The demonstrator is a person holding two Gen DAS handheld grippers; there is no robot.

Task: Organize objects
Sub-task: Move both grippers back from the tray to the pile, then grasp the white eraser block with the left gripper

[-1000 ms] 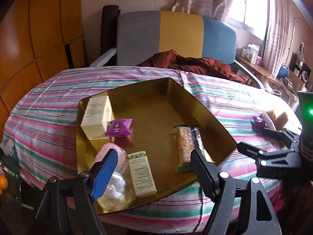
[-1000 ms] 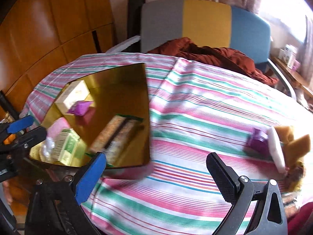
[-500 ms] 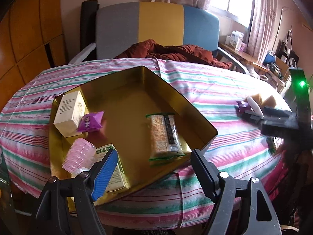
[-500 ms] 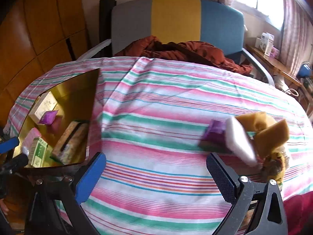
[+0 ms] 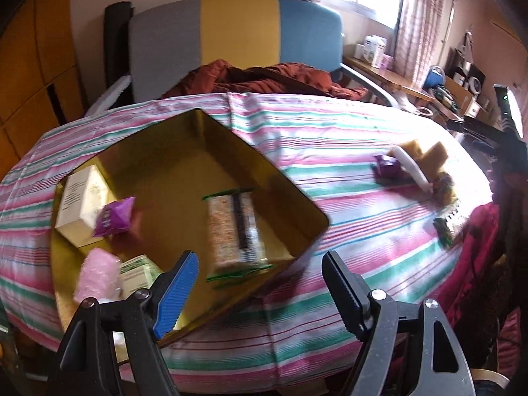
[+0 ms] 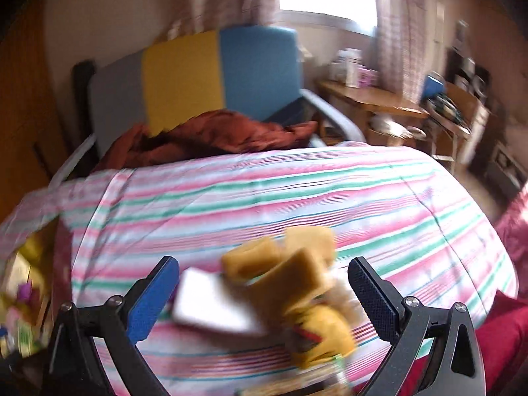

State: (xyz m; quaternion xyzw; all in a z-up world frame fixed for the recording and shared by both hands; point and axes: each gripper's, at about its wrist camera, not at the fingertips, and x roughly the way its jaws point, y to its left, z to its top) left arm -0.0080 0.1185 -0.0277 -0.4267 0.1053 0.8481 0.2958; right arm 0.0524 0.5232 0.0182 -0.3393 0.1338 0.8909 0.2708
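Landmark: the gold tray (image 5: 290,194), sitting on the striped worktop (image 5: 330,151).
In the tray: a cream box (image 5: 81,198), a purple packet (image 5: 114,219), a cracker pack (image 5: 236,231), a pink bundle (image 5: 95,275) and a green carton (image 5: 137,274).
Outside the tray: a loose pile well off to its right, namely a white tube (image 6: 211,303), tan sponges (image 6: 297,264), a yellow wrapped item (image 6: 320,333) and a second purple packet (image 5: 387,165).
Left gripper (image 5: 259,287): jaws apart and empty, hovering over the tray's near corner, far from the pile.
Right gripper (image 6: 264,297): jaws wide apart, empty, with the pile directly ahead between them; the view is blurred, so contact cannot be judged.
Key relation: the pile lies straight in front of the right jaws, slightly towards the right one. The white tube's long axis appears to run diagonally away from the tray, though blur makes this uncertain.
Nearer hand: clearly the right.
Likely step: picking one piece from the pile to carry leftward to the tray.
Risk: the pieces touch and overlap, so closing could catch two at once.
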